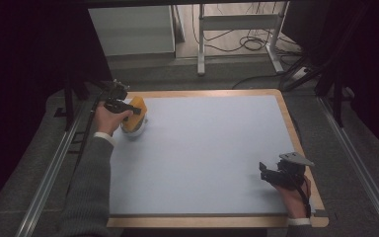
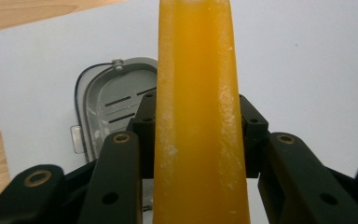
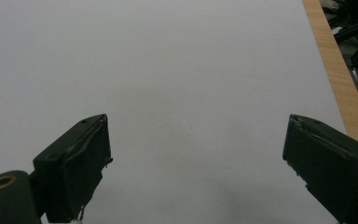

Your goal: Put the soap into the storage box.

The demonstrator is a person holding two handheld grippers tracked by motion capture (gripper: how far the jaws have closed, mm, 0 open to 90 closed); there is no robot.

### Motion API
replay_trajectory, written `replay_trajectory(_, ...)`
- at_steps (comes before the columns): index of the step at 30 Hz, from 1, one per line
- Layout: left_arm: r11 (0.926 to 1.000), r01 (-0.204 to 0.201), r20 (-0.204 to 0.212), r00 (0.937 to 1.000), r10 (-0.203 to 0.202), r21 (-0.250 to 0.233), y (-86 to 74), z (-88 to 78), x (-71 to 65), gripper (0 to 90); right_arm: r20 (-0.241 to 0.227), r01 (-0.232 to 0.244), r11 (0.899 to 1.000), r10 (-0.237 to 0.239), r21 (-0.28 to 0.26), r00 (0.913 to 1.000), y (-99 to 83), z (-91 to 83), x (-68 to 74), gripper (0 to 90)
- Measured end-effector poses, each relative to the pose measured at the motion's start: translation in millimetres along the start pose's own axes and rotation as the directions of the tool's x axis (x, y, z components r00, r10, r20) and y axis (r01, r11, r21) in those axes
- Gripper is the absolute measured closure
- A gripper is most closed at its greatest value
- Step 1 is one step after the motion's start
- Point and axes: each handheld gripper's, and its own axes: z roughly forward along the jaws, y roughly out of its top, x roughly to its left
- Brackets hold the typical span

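The left claw [image 2: 196,140] is pinching an orange block [image 2: 198,116] over a grey lidded container [image 2: 107,102], half hiding it. The right claw [image 3: 196,163] is hovering spread above the bench [image 3: 168,70].

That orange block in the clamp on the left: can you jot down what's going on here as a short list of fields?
held thing: orange block, a soap-like bar
holder: left gripper, jaws shut on both its sides
below it: grey dish with slots and a clear rim, on the mat
other tool: right gripper, jaws open, nothing between them
surface: pale blue mat on a wooden table
place: block at the mat's far left corner; right gripper near its right edge
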Motion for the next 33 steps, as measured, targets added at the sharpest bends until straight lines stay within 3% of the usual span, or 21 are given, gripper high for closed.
replay_trajectory(7,0.9992,0.033,-0.028,0.9991,-0.032,0.022,1.4,9.7,10.9,60.8,0.003,0.003,1.0,-0.003,0.001,1.0,0.0,0.4,0.4,7.6)
replay_trajectory(14,0.9989,0.046,-0.032,0.9984,-0.047,-0.011,3.1,16.6,13.0,60.8,0.003,0.002,1.0,-0.002,0.003,1.0,-0.2,1.0,0.4,7.6)
replay_trajectory(26,0.9941,0.107,-0.036,0.9935,-0.108,-0.016,-4.3,23.8,30.5,60.8,0.008,0.001,1.0,-0.001,0.002,1.0,-0.5,1.4,0.5,7.6)
replay_trajectory(33,0.9931,0.117,-0.042,0.9922,-0.117,-0.01,-8.4,30.1,31.0,60.7,0.004,0.007,1.0,-0.007,0.007,1.0,-0.8,2.4,1.7,7.6)
